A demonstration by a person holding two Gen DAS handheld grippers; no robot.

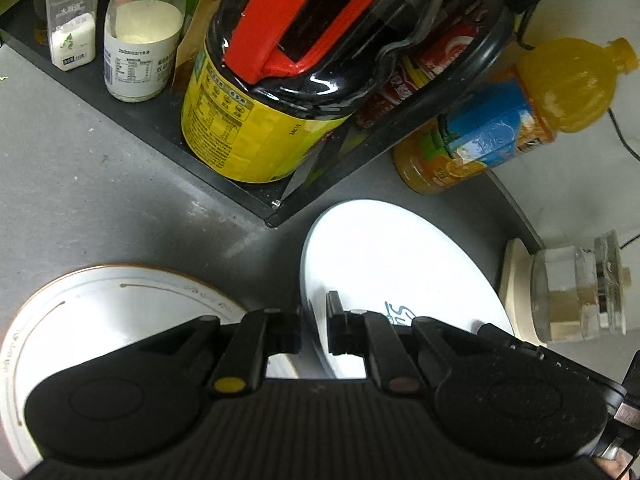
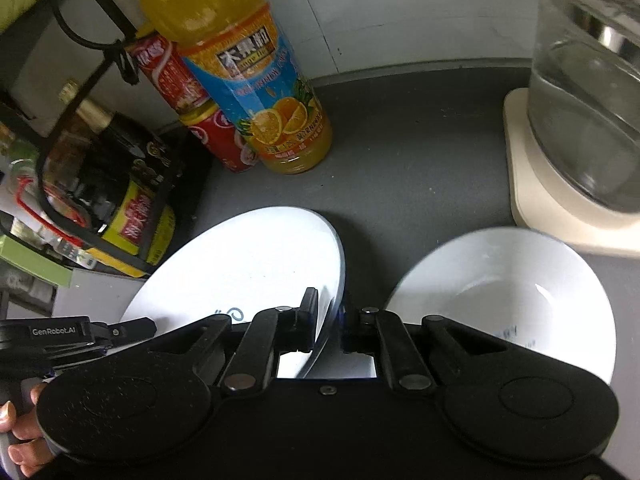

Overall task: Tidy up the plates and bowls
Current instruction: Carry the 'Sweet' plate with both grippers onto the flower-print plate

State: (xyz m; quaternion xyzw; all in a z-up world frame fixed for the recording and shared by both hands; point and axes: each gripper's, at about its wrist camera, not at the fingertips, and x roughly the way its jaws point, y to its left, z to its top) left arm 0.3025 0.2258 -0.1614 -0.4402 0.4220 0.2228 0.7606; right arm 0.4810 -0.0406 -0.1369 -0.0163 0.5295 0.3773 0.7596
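A white plate with a blue mark (image 1: 400,264) hangs tilted over the grey counter. My left gripper (image 1: 315,326) is shut on its left rim. The right wrist view shows the same plate (image 2: 248,264), with my right gripper (image 2: 329,320) shut on its right rim. My left gripper (image 2: 148,330) reaches in from the left there, held by a hand (image 2: 20,432). A brown-rimmed white plate (image 1: 100,304) lies on the counter to the left. A white bowl (image 2: 512,280) sits on the counter to the right.
A black rack (image 1: 224,184) behind the plates holds a yellow-labelled dark jug (image 1: 240,120) and spice bottles (image 1: 72,20). An orange juice bottle (image 2: 256,92) and red can (image 2: 216,136) stand beside it. A glass kettle on a cream base (image 2: 580,120) stands at the right.
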